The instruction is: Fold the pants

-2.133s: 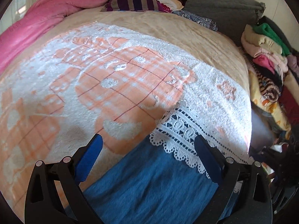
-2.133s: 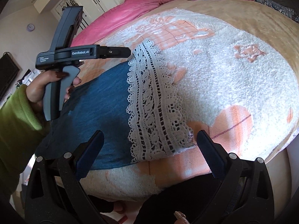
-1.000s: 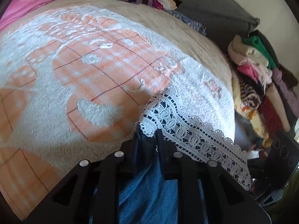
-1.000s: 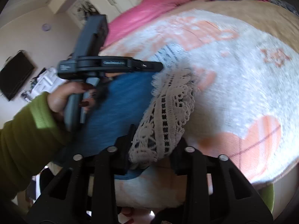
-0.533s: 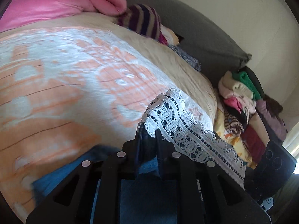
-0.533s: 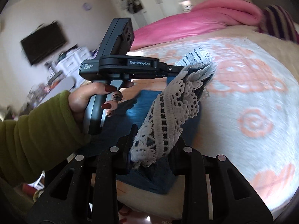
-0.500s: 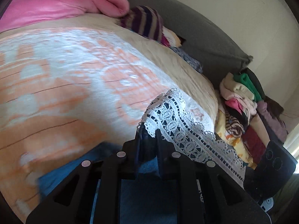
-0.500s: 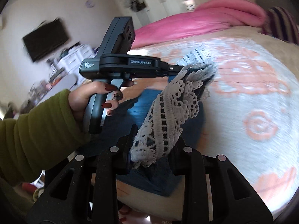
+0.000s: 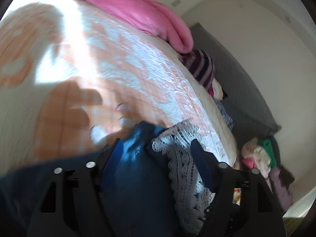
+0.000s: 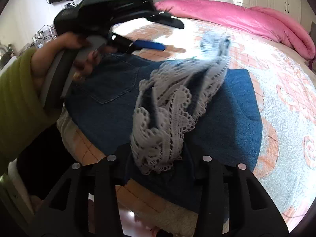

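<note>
While both sets of jaws are opening with the lace hem still loosely between them, the left gripper and right gripper should lay it squarely on the jeans, folded near the bed's front edge.

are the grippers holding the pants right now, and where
Both jaws are opening. The left gripper has let go of the lace hem. The right gripper has lace between its fingers; grip unclear.
</note>
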